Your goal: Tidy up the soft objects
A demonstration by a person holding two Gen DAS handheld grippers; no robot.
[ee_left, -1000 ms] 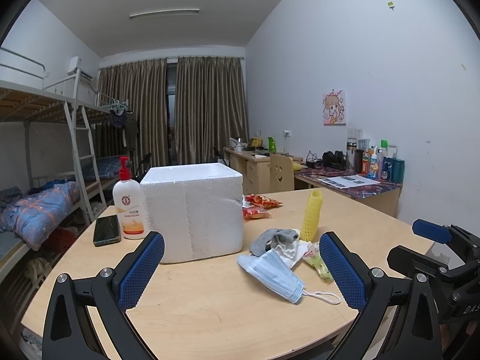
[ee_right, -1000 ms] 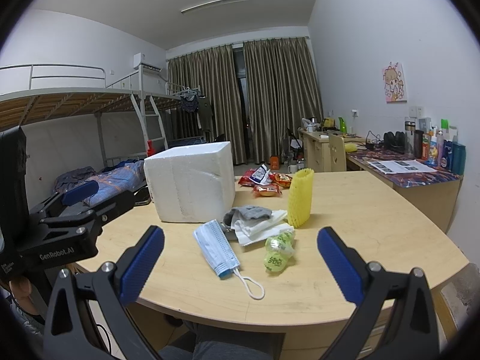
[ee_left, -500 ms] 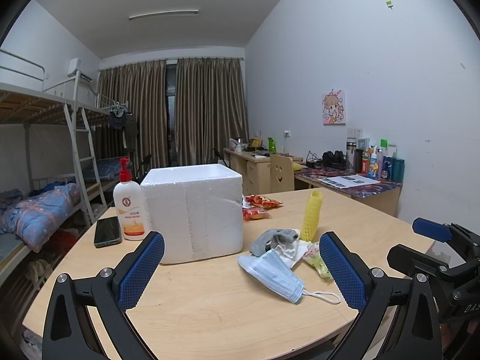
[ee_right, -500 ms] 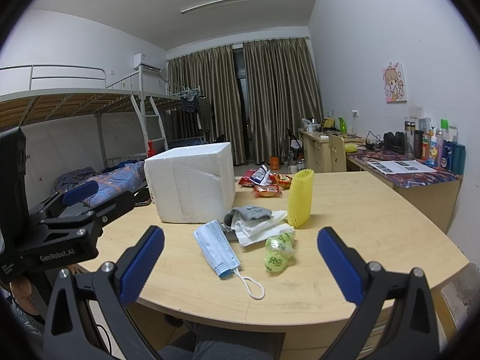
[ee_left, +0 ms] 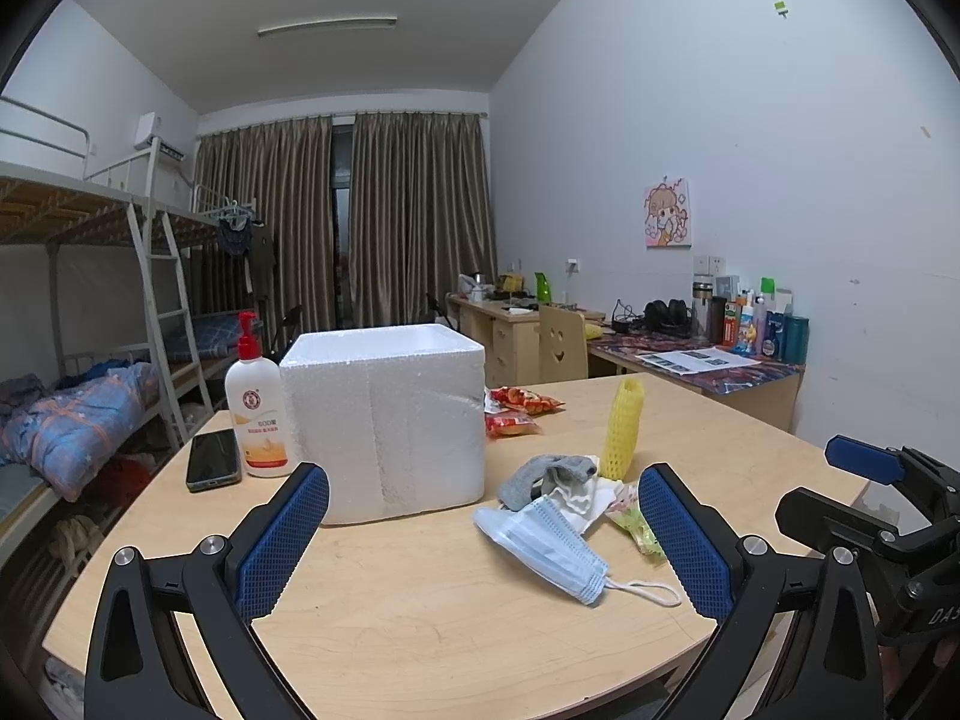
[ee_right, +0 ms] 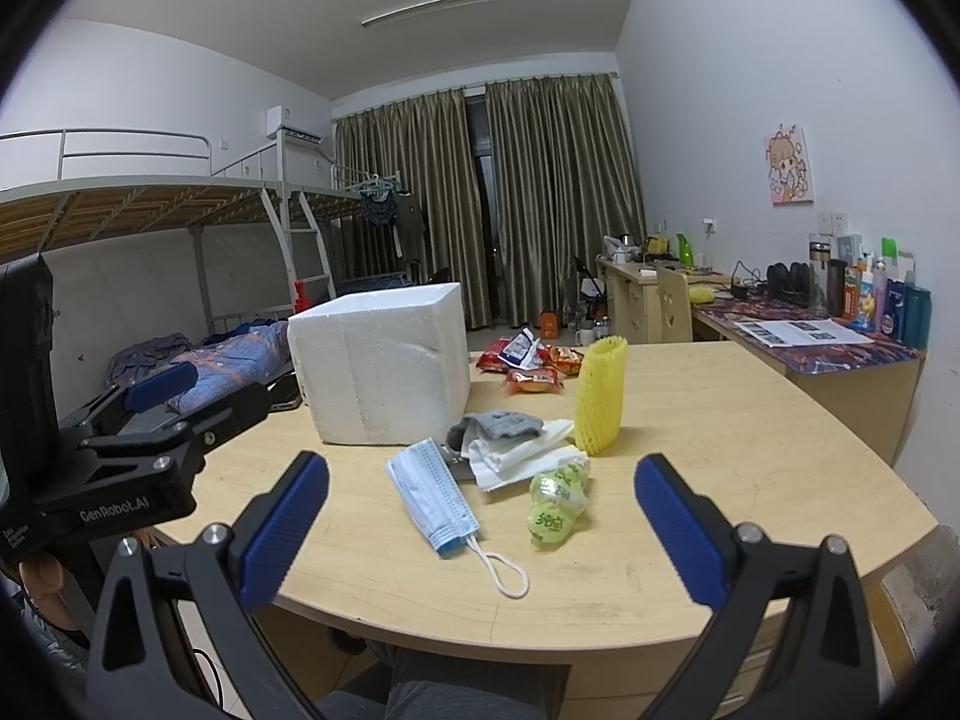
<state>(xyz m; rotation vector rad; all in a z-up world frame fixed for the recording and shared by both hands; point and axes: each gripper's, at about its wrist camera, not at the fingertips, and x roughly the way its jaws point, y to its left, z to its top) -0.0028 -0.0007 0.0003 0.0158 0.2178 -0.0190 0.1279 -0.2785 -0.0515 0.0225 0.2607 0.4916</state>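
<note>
With both the left gripper (ee_left: 483,540) and right gripper (ee_right: 480,531) spread wide and empty, the pale blue pleated face mask (ee_right: 433,495) lying at 12 o'clock should be pinched at its folded middle, not its loop.

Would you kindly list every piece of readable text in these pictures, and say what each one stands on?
"GenRobot.AI": on the left gripper, body seen from the right wrist.
"DAS", cut off: on the right gripper body.
"500" on the lotion bottle; the rest is blurred.
Green packet: Chinese characters, unclear.
Snack packets: too small.
</note>
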